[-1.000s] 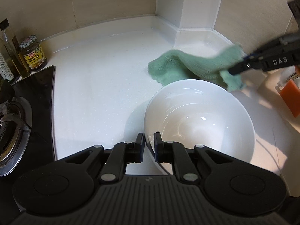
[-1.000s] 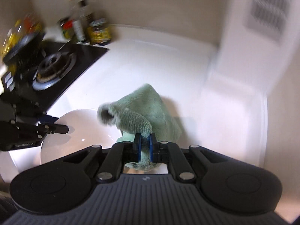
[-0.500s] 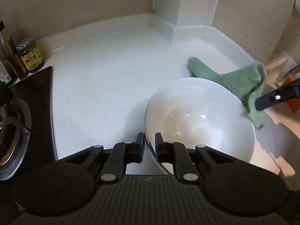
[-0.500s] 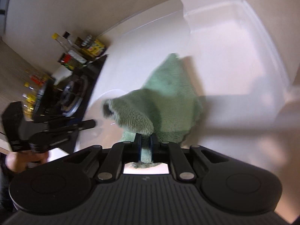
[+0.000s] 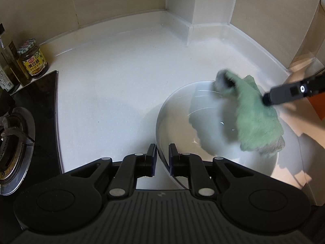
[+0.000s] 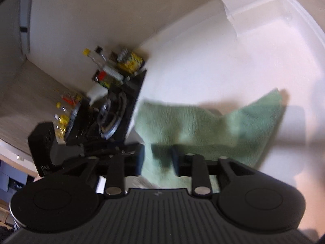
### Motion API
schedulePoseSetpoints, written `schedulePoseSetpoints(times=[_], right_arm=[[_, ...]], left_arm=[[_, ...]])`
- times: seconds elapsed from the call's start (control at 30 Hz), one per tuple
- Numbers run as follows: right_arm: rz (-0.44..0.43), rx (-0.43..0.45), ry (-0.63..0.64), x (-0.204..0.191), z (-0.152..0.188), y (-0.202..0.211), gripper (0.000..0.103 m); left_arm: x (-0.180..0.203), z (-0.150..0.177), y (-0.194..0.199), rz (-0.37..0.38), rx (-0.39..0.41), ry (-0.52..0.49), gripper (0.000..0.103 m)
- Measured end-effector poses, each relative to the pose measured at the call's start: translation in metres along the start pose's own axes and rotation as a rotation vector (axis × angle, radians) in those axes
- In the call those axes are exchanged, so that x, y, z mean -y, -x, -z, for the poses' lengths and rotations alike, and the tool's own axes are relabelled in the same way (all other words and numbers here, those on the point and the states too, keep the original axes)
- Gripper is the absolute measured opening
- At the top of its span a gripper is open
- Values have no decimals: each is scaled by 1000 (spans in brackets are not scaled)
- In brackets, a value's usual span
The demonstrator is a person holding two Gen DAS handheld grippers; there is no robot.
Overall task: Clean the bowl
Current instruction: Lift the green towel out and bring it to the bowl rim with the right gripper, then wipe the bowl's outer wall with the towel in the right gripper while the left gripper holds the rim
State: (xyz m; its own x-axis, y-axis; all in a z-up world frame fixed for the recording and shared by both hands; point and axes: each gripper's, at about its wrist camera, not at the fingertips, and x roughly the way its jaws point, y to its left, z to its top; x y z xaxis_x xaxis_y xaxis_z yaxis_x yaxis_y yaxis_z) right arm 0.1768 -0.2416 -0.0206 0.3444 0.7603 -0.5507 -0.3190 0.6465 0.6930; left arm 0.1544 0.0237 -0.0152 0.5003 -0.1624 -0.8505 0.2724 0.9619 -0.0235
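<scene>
A white bowl (image 5: 182, 120) sits on the white counter. My left gripper (image 5: 162, 152) is shut on its near rim, one finger inside and one outside. A green cloth (image 5: 256, 118) hangs blurred over the bowl's right side, under the right gripper's fingers (image 5: 284, 94). In the right wrist view the right gripper (image 6: 158, 158) has its fingers parted. The green cloth (image 6: 203, 130) lies between and beyond them. The bowl is hidden under the cloth there.
A gas hob (image 5: 12, 138) lies at the left with a sauce jar (image 5: 33, 61) and bottles (image 5: 8, 67) behind it. Walls and a white column (image 5: 211, 6) close the back. An orange object (image 5: 316, 103) stands at the right.
The right gripper swung the cloth from the counter behind the bowl over the bowl's right side. Its fingers went from pinched shut on the cloth to parted. The left gripper kept hold of the rim.
</scene>
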Motion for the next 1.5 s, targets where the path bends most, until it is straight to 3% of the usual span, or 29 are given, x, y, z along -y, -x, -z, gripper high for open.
schedulePoseSetpoints(times=[0.17, 0.27, 0.47, 0.7, 0.8, 0.9, 0.97, 1.07, 1.23, 1.37, 1.5], right_arm=[[124, 23, 53, -12, 7, -8, 30], [294, -42, 158, -25, 12, -22, 35], [399, -130, 221, -38, 6, -51, 34], [418, -258, 247, -37, 0, -80, 34], [426, -313, 258, -37, -2, -93, 26], [439, -367, 294, -40, -4, -101, 21], [490, -434, 467, -57, -1, -110, 21], [525, -521, 627, -71, 0, -122, 23], [462, -631, 726, -70, -18, -136, 25], [413, -629, 769, -72, -37, -149, 21], [372, -622, 817, -80, -45, -166, 21]], left_arm=[[1, 0, 0, -4, 5, -9, 16], [2, -1, -1, -6, 7, -37, 17], [-1, 0, -4, 4, 22, -33, 17], [2, 3, -3, -34, -14, 23, 17], [4, 5, -4, -48, -12, 5, 17], [6, 7, -2, -13, 5, -61, 17], [8, 7, -1, -4, 6, -109, 17], [12, 4, -2, -8, 5, -196, 18], [4, -1, -4, 41, 13, -288, 19], [9, -5, -6, 94, 7, -404, 16], [17, -13, -10, 77, -25, -469, 14]])
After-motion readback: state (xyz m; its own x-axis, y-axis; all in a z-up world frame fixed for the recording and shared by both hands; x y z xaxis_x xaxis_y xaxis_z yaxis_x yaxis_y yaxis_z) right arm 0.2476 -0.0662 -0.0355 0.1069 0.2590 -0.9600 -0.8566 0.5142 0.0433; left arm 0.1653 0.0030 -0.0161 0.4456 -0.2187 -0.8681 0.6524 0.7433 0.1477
